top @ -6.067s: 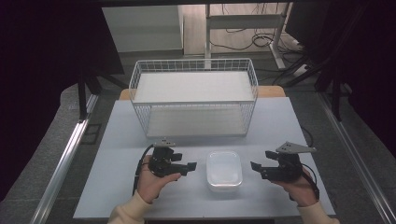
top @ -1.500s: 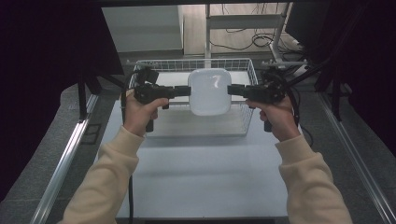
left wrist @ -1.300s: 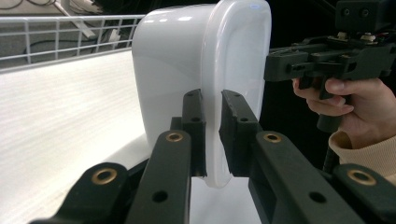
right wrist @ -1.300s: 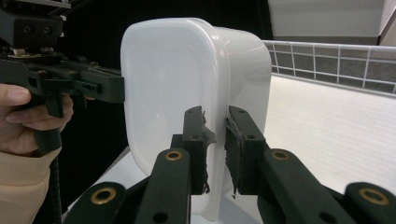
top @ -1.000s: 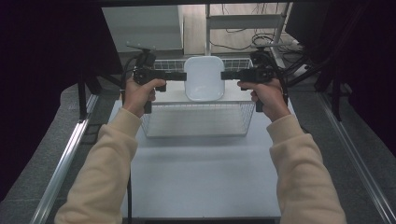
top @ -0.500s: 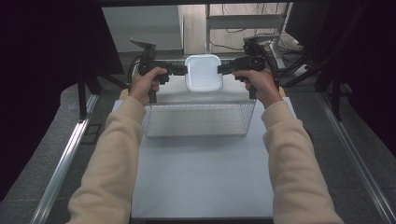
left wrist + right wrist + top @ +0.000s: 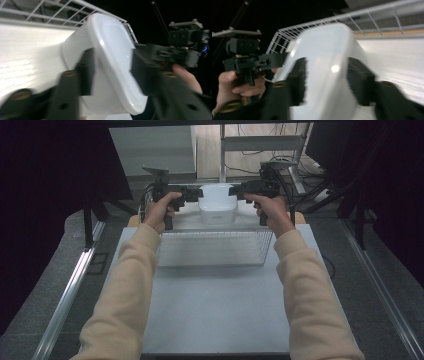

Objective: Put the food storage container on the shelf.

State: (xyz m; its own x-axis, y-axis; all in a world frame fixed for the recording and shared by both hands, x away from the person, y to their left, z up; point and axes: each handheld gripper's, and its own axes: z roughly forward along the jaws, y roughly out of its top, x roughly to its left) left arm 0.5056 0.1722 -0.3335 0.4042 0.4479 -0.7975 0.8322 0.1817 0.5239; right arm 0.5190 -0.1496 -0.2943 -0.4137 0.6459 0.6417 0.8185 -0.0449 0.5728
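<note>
White plastic container (image 7: 217, 205), rectangular with rounded corners and a rolled rim, no lid; held between the left claw (image 7: 198, 193) and the right claw (image 7: 234, 191), over the far part of the white wire basket (image 7: 215, 249), tilted so one broad face turns toward the high view. A faint dark mark shows low on that face; it is too small to read, and no brand, label or lettering can be made out on the container elsewhere. Left claw: to the left of the container, jaws pointing inward toward it; in the left gripper view (image 7: 112, 72) the container's rim runs between the two black jaws, which have just been opening, and with the blur I cannot tell whether the pads touch the plastic. Right claw: to the right of the container, directly opposite the left claw, jaws likewise pointing inward; in the right gripper view (image 7: 327, 75) the container's wall sits between its jaws, which have also just been opening, and contact is unclear for the same reason. Basket: white wire grid with a pale liner, below and nearer the person than both claws, standing on the light grey table (image 7: 215, 315). No writing legible on either claw, the basket or the table. Cream sleeves (image 7: 130, 290) run from the lower edge up to both claws.
</note>
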